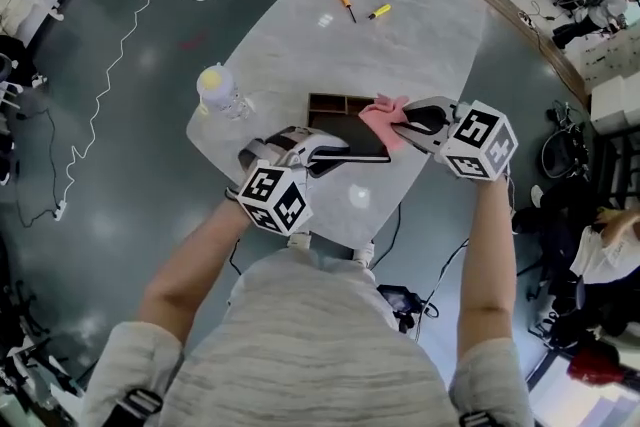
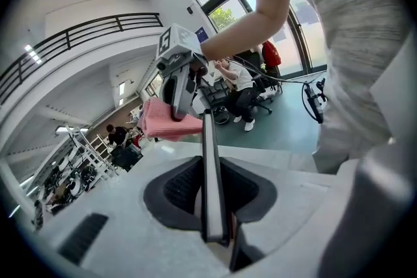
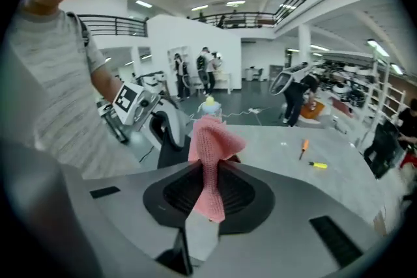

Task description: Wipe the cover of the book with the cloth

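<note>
L gripper (image 1: 328, 151) is nearest me, its fingers clenched on the book (image 2: 211, 166), which sits edge-on between the pads. R gripper (image 1: 410, 127) pinches the pink cloth (image 3: 210, 166), which bunches up past its fingertips, just off the book's far end. Book looks thin and stiff, cover prob. slick: grip firm near the edge. Cloth is soft and light; keep it bunched.

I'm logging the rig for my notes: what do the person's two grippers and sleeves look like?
Both the left gripper and right gripper have pale grey bodies with black fingers, and each carries a white cube of black square markers. The person wears a heathered grey short-sleeved shirt.
</note>
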`<state>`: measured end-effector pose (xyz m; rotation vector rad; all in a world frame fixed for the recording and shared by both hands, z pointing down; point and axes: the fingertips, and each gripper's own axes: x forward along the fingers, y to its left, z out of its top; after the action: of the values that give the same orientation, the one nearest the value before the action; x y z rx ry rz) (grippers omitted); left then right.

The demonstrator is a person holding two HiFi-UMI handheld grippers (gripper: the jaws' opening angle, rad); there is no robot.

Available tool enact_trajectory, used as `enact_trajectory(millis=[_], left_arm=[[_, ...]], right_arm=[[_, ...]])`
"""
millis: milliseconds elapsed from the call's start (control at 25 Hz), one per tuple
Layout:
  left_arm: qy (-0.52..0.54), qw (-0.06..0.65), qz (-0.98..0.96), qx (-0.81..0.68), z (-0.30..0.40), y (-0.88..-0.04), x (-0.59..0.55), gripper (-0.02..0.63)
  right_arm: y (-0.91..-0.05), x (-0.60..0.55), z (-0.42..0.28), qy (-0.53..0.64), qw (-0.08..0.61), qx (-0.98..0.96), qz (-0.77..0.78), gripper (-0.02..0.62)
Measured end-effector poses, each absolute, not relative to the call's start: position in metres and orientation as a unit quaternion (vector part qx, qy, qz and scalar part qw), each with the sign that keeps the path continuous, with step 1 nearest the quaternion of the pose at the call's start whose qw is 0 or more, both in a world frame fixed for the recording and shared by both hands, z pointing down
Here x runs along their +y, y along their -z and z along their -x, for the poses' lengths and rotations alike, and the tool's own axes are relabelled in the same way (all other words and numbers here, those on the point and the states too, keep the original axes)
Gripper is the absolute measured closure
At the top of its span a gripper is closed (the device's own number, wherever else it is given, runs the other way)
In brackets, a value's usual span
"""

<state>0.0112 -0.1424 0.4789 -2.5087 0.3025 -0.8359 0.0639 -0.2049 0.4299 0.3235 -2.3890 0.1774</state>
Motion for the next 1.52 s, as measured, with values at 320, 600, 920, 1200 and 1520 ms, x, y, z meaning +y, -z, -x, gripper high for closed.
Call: enact_trajectory(millis=[320, 600, 920, 1200, 1520], left_arm=[[0.304, 0.257, 0.909, 0.121, -0.011, -0.487, -0.130, 0.528], [0.305, 0.253, 0.910, 0.119, -0.007, -0.491, -0.125, 0.528], [0.304, 0.228, 0.918, 0.115, -0.006, -0.496, -0.121, 0.526], [0.305, 0.234, 0.917, 0.110, -0.008, -0.494, -0.121, 0.527], [0.304, 0.236, 0.916, 0.113, -0.006, -0.492, -0.122, 0.528]], right_arm=[[-0.435, -0.161, -0.024, -0.073, 0.475, -0.871, 0.102, 0.537], [-0.474, -0.152, -0.009, -0.075, 0.534, -0.830, 0.141, 0.537], [-0.506, -0.174, -0.005, -0.055, 0.544, -0.830, 0.115, 0.537], [-0.551, -0.221, -0.013, -0.045, 0.573, -0.818, 0.037, 0.537], [-0.593, -0.273, -0.018, -0.020, 0.603, -0.795, -0.066, 0.537]])
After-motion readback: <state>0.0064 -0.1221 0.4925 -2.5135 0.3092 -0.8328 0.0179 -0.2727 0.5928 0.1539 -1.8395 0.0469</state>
